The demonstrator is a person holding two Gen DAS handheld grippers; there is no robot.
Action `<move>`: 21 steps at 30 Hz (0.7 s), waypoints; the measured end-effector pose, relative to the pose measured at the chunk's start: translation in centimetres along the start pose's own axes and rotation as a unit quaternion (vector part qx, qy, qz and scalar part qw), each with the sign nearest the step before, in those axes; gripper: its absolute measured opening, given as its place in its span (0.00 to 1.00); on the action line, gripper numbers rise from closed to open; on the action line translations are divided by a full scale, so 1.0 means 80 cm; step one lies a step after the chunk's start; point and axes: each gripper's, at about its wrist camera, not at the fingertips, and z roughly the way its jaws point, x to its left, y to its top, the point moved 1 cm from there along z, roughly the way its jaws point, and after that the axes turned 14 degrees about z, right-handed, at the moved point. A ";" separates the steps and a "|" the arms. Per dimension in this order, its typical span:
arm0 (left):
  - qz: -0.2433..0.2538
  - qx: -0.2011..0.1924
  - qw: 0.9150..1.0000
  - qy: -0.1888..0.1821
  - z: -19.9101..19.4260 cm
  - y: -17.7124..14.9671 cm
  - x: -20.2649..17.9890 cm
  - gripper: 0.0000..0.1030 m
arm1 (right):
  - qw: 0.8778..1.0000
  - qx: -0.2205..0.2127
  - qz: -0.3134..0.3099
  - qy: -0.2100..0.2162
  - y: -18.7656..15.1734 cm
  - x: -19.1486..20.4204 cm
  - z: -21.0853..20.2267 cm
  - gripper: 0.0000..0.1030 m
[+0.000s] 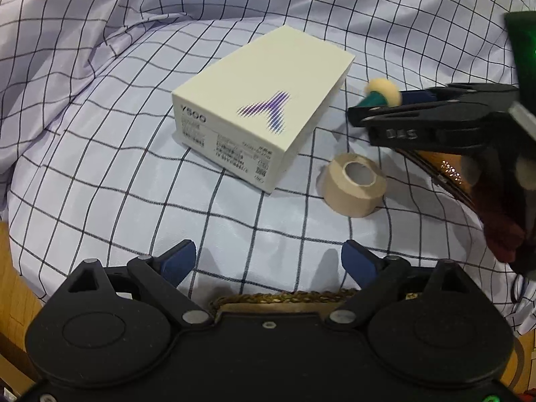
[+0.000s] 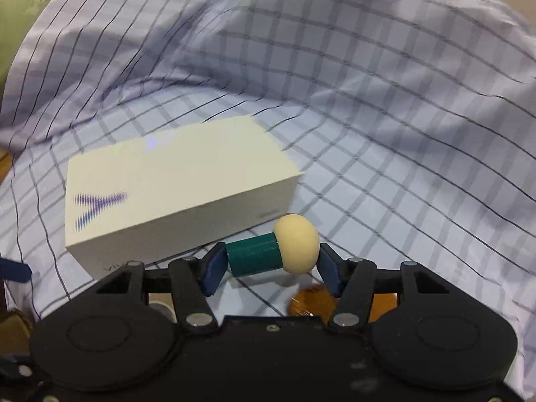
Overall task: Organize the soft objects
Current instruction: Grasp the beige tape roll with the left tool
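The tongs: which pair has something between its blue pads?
The right tongs: a mushroom toy, green stem and cream cap, sits squeezed between their pads. The left tongs stand wide open over the checked cloth.

The small print on the white box's (image 1: 258,100) end label cannot be read. In the right wrist view the checked cloth (image 2: 385,107) is smeared by blur. A woven basket (image 1: 284,296) is largely hidden behind the left claw (image 1: 268,261).
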 end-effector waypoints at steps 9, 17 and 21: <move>0.031 -0.015 0.999 -0.005 -0.004 0.021 -0.033 0.88 | 0.987 -0.040 0.142 -0.055 -0.033 -0.049 -0.084 0.55; 0.077 -0.031 0.997 -0.011 0.014 0.043 -0.065 0.81 | 0.963 -0.048 0.242 -0.108 -0.091 -0.084 -0.122 0.56; 0.083 -0.024 0.996 -0.004 0.029 0.049 -0.073 0.81 | 0.957 -0.045 0.265 -0.110 -0.115 -0.087 -0.130 0.56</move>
